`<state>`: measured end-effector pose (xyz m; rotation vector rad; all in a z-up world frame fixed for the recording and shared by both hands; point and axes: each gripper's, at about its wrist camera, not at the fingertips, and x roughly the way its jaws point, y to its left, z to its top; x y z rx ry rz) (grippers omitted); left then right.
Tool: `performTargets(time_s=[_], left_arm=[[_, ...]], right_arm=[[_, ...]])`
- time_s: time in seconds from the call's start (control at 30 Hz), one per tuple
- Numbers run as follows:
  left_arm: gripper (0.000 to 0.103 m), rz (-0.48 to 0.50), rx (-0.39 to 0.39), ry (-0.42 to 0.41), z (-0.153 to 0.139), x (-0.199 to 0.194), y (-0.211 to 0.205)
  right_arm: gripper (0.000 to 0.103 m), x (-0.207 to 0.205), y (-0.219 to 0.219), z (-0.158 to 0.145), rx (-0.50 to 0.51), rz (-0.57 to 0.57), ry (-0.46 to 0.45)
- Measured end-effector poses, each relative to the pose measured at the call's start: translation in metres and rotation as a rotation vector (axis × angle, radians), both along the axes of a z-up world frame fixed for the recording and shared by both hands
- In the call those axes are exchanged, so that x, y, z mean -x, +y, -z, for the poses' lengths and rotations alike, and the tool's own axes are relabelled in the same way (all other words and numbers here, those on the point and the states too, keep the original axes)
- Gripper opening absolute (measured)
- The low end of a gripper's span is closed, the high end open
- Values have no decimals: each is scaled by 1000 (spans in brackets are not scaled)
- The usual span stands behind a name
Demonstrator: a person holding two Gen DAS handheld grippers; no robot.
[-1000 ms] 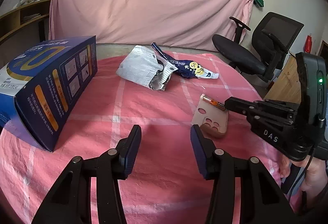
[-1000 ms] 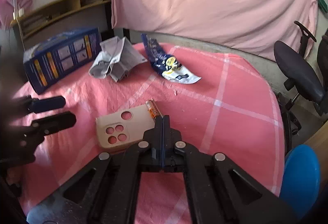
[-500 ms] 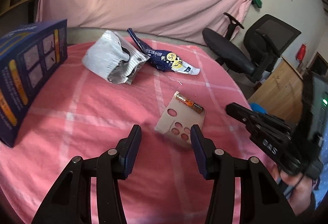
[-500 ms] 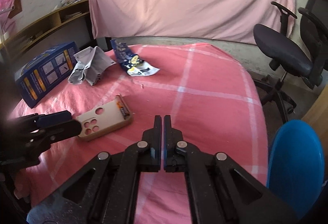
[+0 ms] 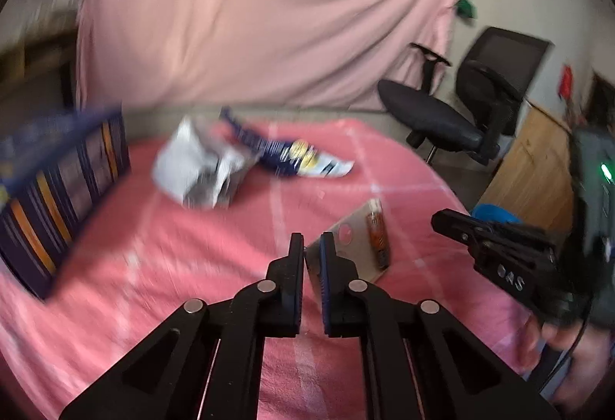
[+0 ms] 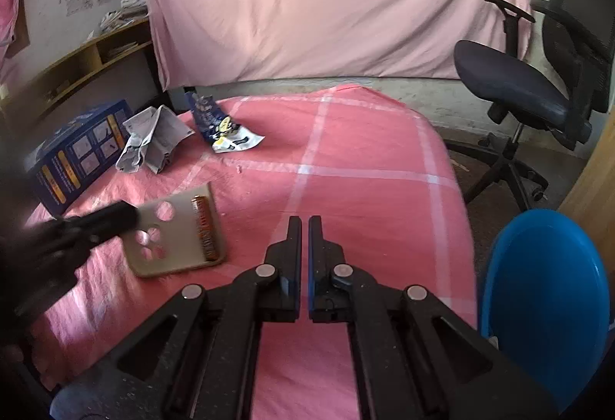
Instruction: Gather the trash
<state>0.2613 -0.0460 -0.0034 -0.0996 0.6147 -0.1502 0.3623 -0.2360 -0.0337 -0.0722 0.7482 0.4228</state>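
Pickup: clamping left claw (image 5: 312, 251) onto phone case (image 5: 361, 253) corner between its tips; right claw (image 6: 305, 228) together, empty; next lifting level, keeping battery (image 5: 378, 237) aboard.

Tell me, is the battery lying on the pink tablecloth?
No, the battery lies on top of the beige phone case, which itself rests on the pink tablecloth.

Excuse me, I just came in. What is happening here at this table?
A person holding two grippers is collecting trash from a pink table. The left tongs appear shut on the edge of a beige phone case with a battery lying on it. The right tongs are shut and empty above the table. Farther back lie crumpled paper, a blue wrapper and a blue box.
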Motion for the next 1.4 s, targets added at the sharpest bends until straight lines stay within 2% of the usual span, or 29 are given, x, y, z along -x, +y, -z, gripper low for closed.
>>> performTargets(time_s=[0.07, 0.17, 0.3, 0.43, 0.57, 0.73, 0.8, 0.93, 1.0, 1.4], left_arm=[[3, 39, -83, -49, -1, 11, -11], [2, 80, -140, -83, 1, 25, -20], [1, 120, -155, -74, 5, 24, -39], [1, 164, -148, 3, 13, 7, -51], [1, 183, -130, 23, 13, 4, -55], [1, 198, -213, -5, 15, 7, -72], [1, 180, -206, -2, 16, 4, -69], [0, 116, -124, 28, 15, -1, -46], [0, 76, -113, 28, 14, 0, -37], [0, -72, -49, 46, 11, 12, 16]], right_arm=[[16, 1, -4, -1, -7, 10, -2], [16, 3, -10, -1, -11, 19, -6], [16, 9, -17, -2, -16, 22, -10], [17, 16, -25, -2, -36, 19, -8], [21, 19, -30, -1, -53, 21, -1], [26, 20, -38, -1, -72, 33, 9], [27, 21, -40, -1, -79, 37, 13], [29, 23, -37, 0, -79, 13, 18], [31, 25, -32, 1, -63, -8, 17], [51, 34, 37, 11, -50, -195, 77]])
